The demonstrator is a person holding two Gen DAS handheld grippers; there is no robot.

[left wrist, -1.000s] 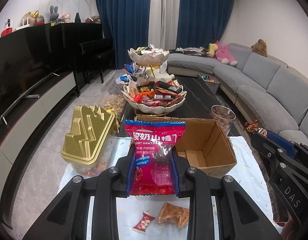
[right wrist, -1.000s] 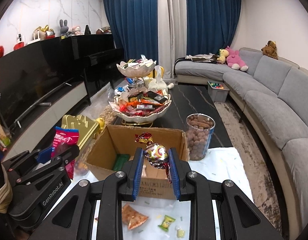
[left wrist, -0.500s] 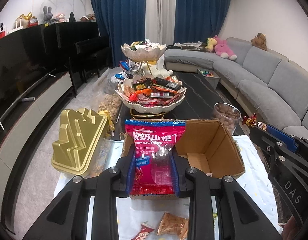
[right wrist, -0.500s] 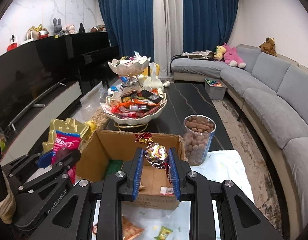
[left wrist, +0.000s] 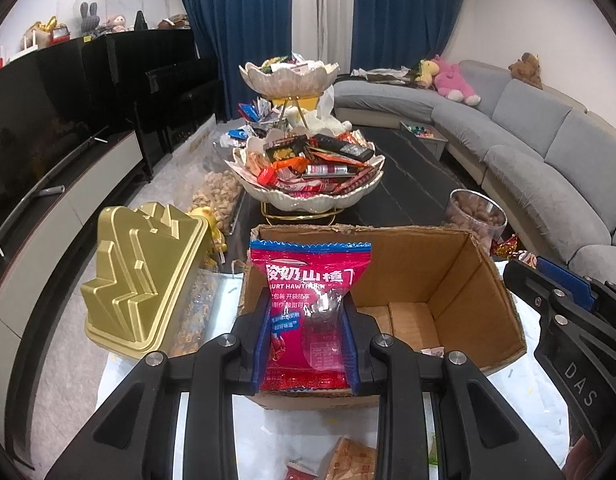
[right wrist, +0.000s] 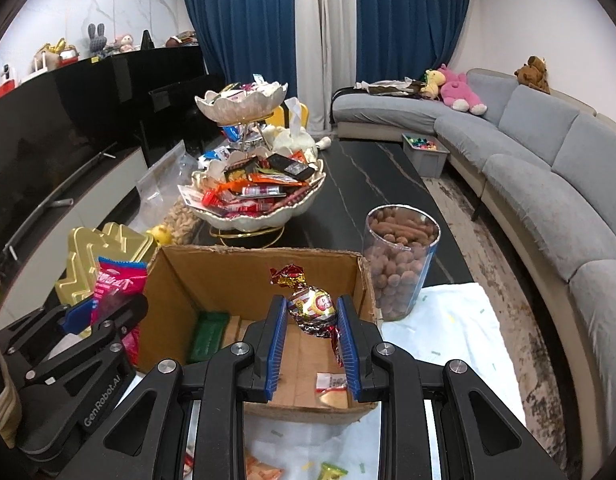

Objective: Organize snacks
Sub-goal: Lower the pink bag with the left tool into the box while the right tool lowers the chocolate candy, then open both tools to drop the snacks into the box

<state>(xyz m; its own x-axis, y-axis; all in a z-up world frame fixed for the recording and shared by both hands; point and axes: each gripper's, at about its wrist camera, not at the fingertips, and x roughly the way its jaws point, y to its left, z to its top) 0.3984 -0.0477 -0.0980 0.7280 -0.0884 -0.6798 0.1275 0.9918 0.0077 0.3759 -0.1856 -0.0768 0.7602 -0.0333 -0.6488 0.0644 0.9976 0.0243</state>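
Over the open cardboard box [left wrist: 447, 280], I have my left gripper [left wrist: 308, 332] closed on a red snack packet [left wrist: 308, 304], held upright at the box's near wall. My right gripper [right wrist: 312, 320] is clamped on 1 foil-wrapped candy [right wrist: 311, 306] above the box's inside, beside a jar of nuts [right wrist: 399, 260].

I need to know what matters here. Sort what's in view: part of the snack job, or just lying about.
Job: left gripper holding red hawthorn packet; right gripper holding foil candy; cardboard box.

Lying about: gold tin, nut jar, sofa.
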